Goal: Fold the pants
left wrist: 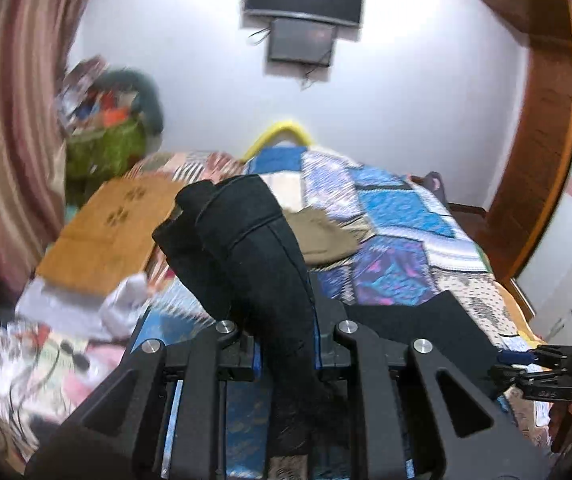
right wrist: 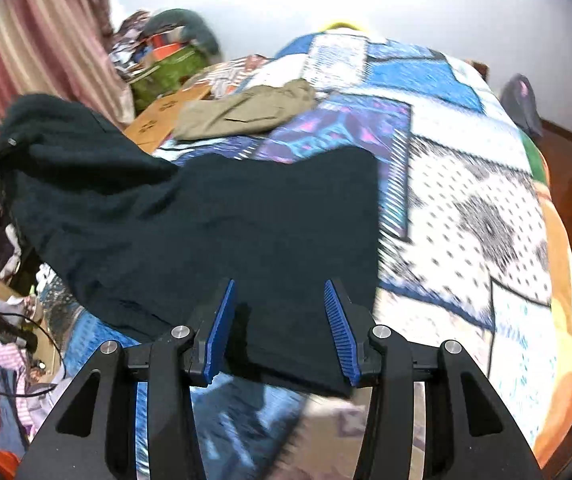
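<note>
The black pants (right wrist: 222, 232) lie across the patchwork quilt on the bed (right wrist: 465, 208). My left gripper (left wrist: 286, 320) is shut on one end of the pants (left wrist: 254, 248) and lifts that part up off the bed; the cloth drapes over the fingers. In the right wrist view that raised end shows at the far left. My right gripper (right wrist: 282, 320) is open, its blue pads (right wrist: 222, 328) straddling the near hem of the pants just above the cloth. The right gripper also shows at the right edge of the left wrist view (left wrist: 545, 364).
Folded khaki pants (right wrist: 246, 112) lie farther back on the quilt. A brown cardboard sheet (left wrist: 106, 232) rests at the bed's left side. Cluttered clothes and a green bag (left wrist: 102, 148) fill the left corner. A wooden frame (left wrist: 541, 140) stands to the right.
</note>
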